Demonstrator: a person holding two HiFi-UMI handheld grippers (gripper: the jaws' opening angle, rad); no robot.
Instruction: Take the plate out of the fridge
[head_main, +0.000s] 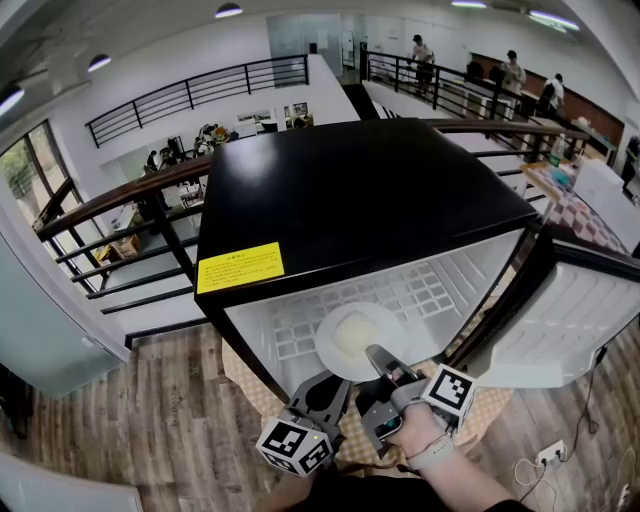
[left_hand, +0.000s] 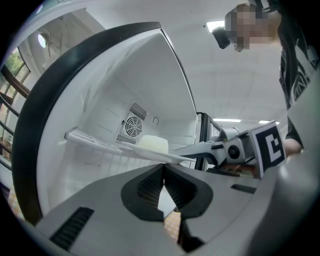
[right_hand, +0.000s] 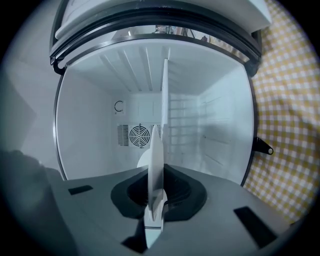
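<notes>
A white plate (head_main: 355, 335) with a pale lump of food (left_hand: 152, 144) on it lies on the wire shelf (head_main: 440, 290) inside the open black fridge (head_main: 350, 190). My right gripper (head_main: 375, 352) is shut on the plate's near rim. In the right gripper view the plate (right_hand: 155, 170) shows edge-on, pinched between the jaws of that gripper (right_hand: 154, 210). My left gripper (head_main: 335, 388) hangs just below and left of the plate, jaws together and empty. From the left gripper view (left_hand: 163, 170) I see the plate (left_hand: 150, 154) edge-on with the right gripper (left_hand: 182, 152) holding it.
The fridge door (head_main: 570, 320) stands open at the right. The fridge rests on a yellow checkered cloth (head_main: 480, 410) over a wooden floor (head_main: 130, 400). A railing (head_main: 110, 200) runs behind it. A cable and wall socket (head_main: 550, 455) lie at lower right.
</notes>
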